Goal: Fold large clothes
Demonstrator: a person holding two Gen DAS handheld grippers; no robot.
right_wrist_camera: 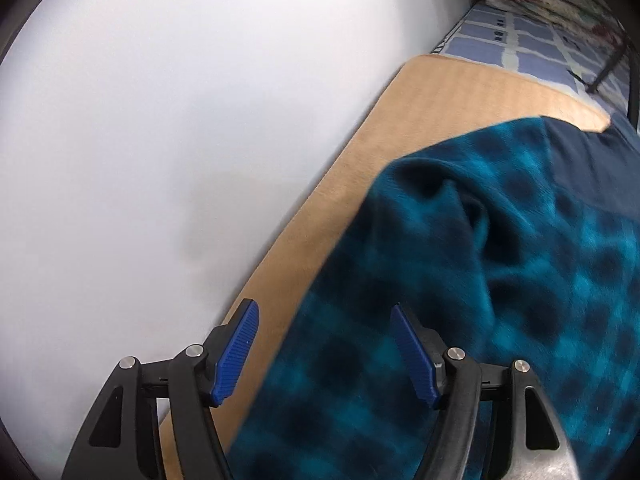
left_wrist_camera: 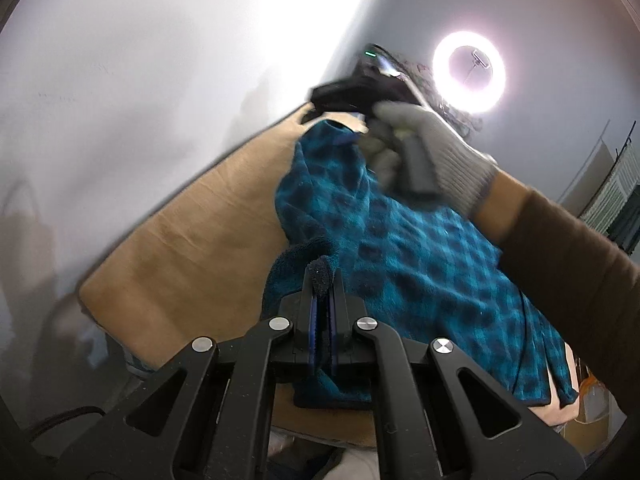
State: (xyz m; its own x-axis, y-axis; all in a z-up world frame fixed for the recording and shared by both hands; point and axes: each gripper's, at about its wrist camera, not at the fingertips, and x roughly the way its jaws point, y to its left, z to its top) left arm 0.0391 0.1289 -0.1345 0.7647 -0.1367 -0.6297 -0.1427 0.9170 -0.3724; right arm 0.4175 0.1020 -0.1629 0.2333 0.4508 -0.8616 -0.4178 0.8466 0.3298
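Pinching fuzzy teal checked garment (left_wrist_camera: pixel 420 264), left gripper (left_wrist_camera: pixel 322 280) jaws clamped; right gripper (right_wrist_camera: pixel 324 344) jaws apart.

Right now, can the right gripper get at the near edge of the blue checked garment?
Probably yes. The right gripper is open and hangs right over the blue checked garment, nothing between. The left gripper pinches another fold, clear of it.

Lit ring light (left_wrist_camera: pixel 469 72), white wall (right_wrist_camera: pixel 140 140), checkered bedsheet (right_wrist_camera: pixel 516 46).
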